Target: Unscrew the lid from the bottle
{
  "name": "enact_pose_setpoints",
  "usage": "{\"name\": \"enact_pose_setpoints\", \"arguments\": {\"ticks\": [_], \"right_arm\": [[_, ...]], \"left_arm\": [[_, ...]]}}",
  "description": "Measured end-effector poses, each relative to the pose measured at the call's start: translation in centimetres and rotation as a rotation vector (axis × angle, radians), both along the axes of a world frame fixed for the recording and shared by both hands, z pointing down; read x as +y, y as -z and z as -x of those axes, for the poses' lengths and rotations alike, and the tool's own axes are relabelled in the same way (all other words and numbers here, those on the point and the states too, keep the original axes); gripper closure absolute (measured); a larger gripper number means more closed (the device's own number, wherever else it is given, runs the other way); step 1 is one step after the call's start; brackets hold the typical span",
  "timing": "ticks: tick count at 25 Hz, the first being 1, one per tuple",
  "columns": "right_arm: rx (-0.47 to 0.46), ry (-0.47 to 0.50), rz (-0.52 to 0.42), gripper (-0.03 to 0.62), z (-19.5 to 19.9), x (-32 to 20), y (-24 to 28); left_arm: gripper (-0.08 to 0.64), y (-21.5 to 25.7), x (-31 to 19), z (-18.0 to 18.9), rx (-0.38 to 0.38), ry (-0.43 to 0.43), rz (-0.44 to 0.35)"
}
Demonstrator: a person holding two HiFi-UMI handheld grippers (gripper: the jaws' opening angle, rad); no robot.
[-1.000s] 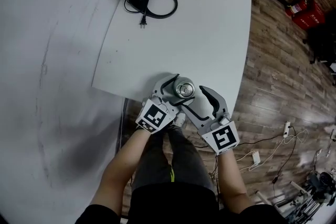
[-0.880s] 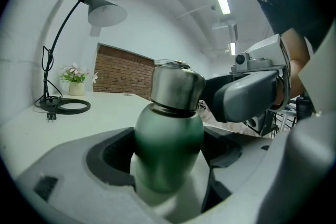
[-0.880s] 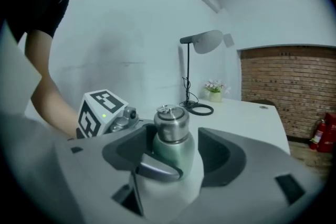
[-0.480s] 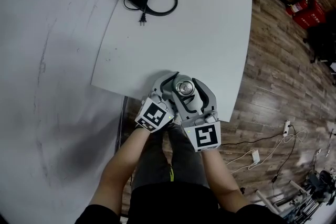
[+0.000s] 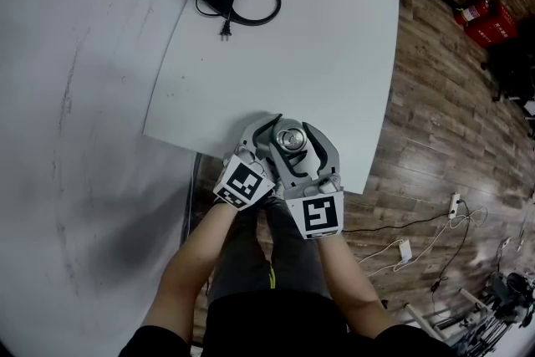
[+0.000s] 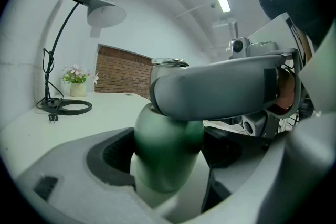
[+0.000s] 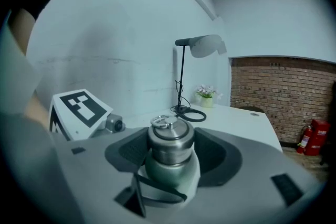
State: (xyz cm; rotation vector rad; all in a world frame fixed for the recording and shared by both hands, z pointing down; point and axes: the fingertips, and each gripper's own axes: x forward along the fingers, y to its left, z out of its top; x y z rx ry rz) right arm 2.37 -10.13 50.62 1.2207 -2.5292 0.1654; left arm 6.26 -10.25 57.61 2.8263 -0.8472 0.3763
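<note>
While clamped, bottle (image 6: 165,155) upright, lid (image 7: 169,144) uppermost

Left tool (image 6: 167,152), right tool (image 7: 169,148), both clamped

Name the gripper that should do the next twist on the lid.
Right. The right gripper has its jaws set on the steel lid, pads against both sides, so it can turn it. The left gripper clamps the green bottle lower down and should probably just steady it.
</note>
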Motion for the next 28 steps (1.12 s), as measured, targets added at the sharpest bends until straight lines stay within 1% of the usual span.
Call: {"name": "enact_pose_setpoints", "arguments": {"ticks": [3,5,7,10,12,15,17,18,20,25,28], "right_arm": [[-0.015,0.046,0.011,0.325,0.1,0.0,0.0],[-0.028,0.116,0.018,0.325,0.3,0.1,0.1],[-0.037,0.211,0.027,0.325,0.5,0.3,0.2],[-0.031,0.378,0.030,0.325,0.7,0.7,0.3],[-0.025,0.491,0.050,0.325,0.8,1.0,0.3],[0.023,0.652,0.078,0.325,0.9,1.2,0.1],[0.073,0.726,0.073,0.325,1.1,1.4,0.0],[0.092,0.747,0.066,0.325,1.1,1.4,-0.1],[0.110,0.757,0.055,0.325,1.1,1.5,-0.1],[0.095,0.727,0.044,0.325,1.0,1.4,0.0],[0.065,0.693,0.046,0.324,1.0,1.3,0.5]], "left_arm": [[0.175,0.0,0.0,0.0,-0.002,0.002,0.001],[0.175,0.0,0.0,0.0,-0.002,0.004,0.001],[0.175,0.0,0.0,0.0,-0.002,0.004,0.002],[0.175,-0.1,0.1,-0.1,-0.005,0.002,0.000],[0.175,-0.1,0.1,-0.1,-0.006,0.003,0.000],[0.175,-0.2,0.0,-0.1,-0.008,0.004,0.001],[0.175,-0.2,0.0,0.0,-0.011,0.006,0.002],[0.175,-0.2,0.0,0.0,-0.012,0.007,0.002],[0.175,-0.2,0.0,0.0,-0.015,0.009,0.003],[0.175,-0.3,0.0,0.0,-0.010,0.011,0.013],[0.175,-0.4,0.0,0.1,-0.010,0.013,0.017]]}}
